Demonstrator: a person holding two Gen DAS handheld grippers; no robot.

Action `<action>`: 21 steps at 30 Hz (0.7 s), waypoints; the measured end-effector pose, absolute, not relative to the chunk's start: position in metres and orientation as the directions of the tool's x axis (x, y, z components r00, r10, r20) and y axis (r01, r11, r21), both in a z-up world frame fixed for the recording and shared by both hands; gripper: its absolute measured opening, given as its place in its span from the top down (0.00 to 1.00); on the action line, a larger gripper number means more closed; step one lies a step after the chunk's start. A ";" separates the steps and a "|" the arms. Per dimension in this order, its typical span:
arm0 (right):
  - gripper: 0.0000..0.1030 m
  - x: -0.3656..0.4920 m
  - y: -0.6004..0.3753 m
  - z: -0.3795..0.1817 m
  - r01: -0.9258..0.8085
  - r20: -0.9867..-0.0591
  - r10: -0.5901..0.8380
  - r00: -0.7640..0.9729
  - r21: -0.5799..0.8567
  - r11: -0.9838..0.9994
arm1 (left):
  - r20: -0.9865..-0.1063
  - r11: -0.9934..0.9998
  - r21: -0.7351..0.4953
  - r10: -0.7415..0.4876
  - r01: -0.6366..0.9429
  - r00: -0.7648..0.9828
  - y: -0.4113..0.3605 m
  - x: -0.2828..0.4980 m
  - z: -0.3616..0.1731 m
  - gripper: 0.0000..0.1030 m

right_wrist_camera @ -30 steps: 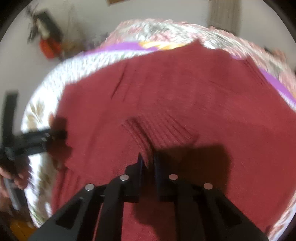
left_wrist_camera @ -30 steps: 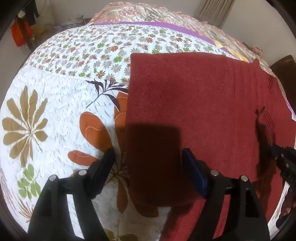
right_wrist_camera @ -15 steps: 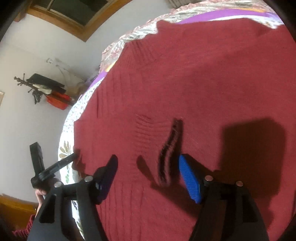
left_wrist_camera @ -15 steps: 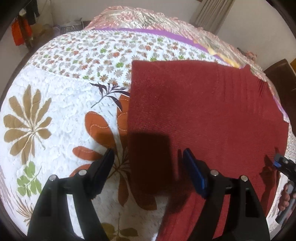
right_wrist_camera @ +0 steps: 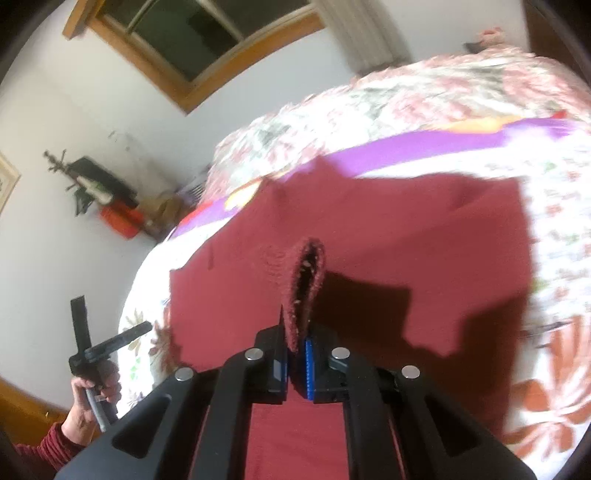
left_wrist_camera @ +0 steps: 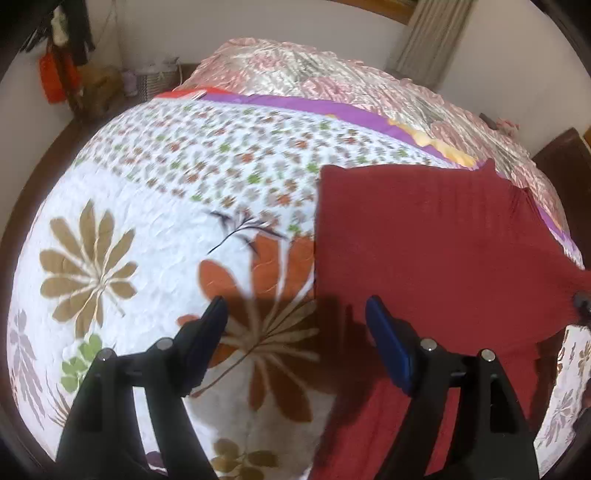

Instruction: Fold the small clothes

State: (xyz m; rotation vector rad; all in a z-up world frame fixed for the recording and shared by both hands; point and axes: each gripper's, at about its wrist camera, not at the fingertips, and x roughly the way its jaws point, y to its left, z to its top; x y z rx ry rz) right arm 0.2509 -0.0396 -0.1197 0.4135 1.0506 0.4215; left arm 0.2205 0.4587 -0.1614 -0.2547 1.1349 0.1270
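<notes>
A dark red knitted sweater lies spread on the floral bedspread, filling the right half of the left wrist view. My left gripper hovers open over the bedspread just off the sweater's left edge, with nothing between its fingers. In the right wrist view the sweater lies ahead, and my right gripper is shut on a ribbed sleeve cuff that stands up as an open loop above the cloth. The left gripper shows at the far left, held by a hand.
A pink patterned quilt and a purple band lie at the bed's far end. A rack with hanging clothes stands by the left wall, dark wooden furniture at the right. A window is above the bed.
My right gripper opened, then shut on the sleeve cuff and lifted it off the sweater. My left gripper, open throughout, drew back to the left so its fingers now straddle bedspread instead of the sweater's edge.
</notes>
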 end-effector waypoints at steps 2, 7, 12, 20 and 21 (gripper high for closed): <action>0.94 0.250 -0.059 -0.124 -0.101 -0.757 0.481 0.443 0.490 0.866 | -0.910 0.971 -0.126 -0.032 -0.203 0.413 0.443 0.229 -0.166 0.26; 0.93 0.250 -0.085 -0.167 0.007 -0.827 0.405 0.390 0.442 0.897 | -0.932 0.988 -0.029 0.028 -0.151 0.362 0.407 0.251 -0.193 0.26; 0.80 0.246 -0.081 -0.185 0.026 -0.862 0.344 0.373 0.380 0.925 | -0.944 0.991 0.042 0.081 -0.127 0.320 0.394 0.258 -0.211 0.26; 0.75 0.227 -0.069 -0.140 -0.116 -0.819 0.349 0.455 0.334 0.935 | -0.922 0.991 -0.011 0.041 -0.130 0.385 0.381 0.243 -0.179 0.25; 0.75 0.230 -0.067 -0.142 -0.121 -0.824 0.353 0.443 0.335 0.935 | -0.928 0.992 0.009 0.054 -0.124 0.368 0.376 0.244 -0.185 0.25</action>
